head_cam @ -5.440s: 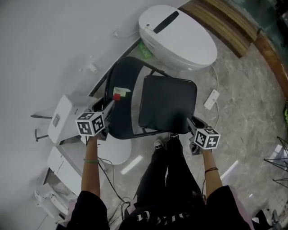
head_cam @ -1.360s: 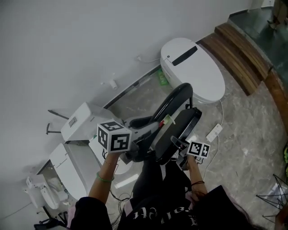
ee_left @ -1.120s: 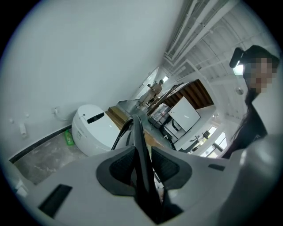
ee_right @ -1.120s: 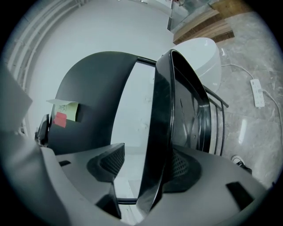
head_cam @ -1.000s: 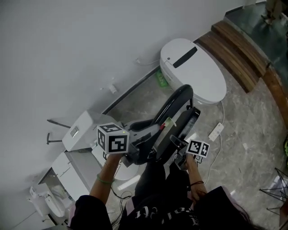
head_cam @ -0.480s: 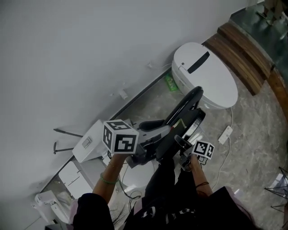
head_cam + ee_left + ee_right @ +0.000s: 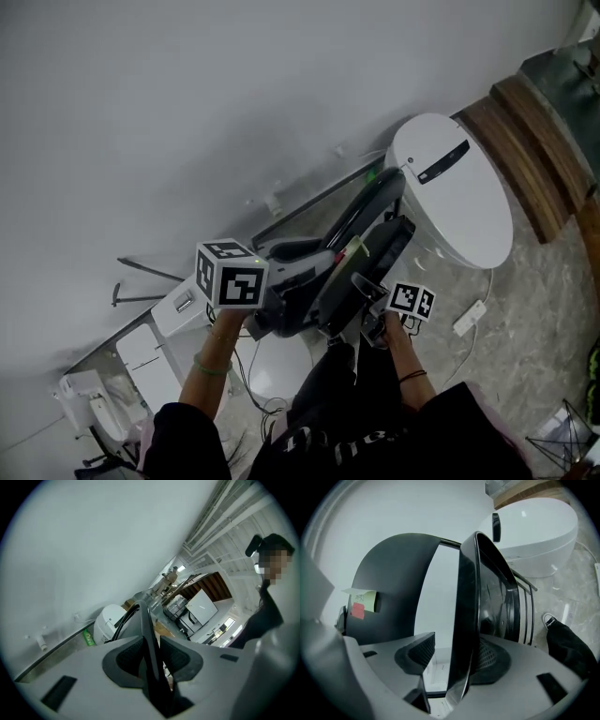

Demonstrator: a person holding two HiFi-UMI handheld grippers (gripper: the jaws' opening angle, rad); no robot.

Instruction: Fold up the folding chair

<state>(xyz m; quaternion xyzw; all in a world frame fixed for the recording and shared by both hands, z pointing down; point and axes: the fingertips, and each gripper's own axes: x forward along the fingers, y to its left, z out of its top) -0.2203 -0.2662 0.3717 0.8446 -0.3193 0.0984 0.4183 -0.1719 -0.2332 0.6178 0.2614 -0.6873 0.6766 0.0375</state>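
Note:
The black folding chair is folded flat and held off the floor, its curved backrest (image 7: 370, 202) against its seat (image 7: 364, 267). My left gripper (image 7: 281, 286) is shut on the thin edge of the backrest (image 7: 145, 625), with both pads of that gripper (image 7: 151, 656) pressing on it. My right gripper (image 7: 367, 291) has the seat's edge (image 7: 468, 597) between its jaws. The seat lies against the right pad of that gripper (image 7: 454, 656), and a gap shows at the left pad. The backrest (image 7: 393, 588) carries a yellow and red label (image 7: 361, 603).
A white toilet (image 7: 455, 187) stands just beyond the chair's top, by the white wall. White boxes (image 7: 178, 314) lie on the floor at the left. A power strip (image 7: 469, 317) lies to the right, wooden steps (image 7: 525, 141) further right. The person's legs and shoe (image 7: 548, 619) are below the chair.
Five seconds ago the chair stood unfolded on the floor; now it is folded and lifted. Over the last second both grippers carried it sideways along the wall, and the toilet slid right in view.

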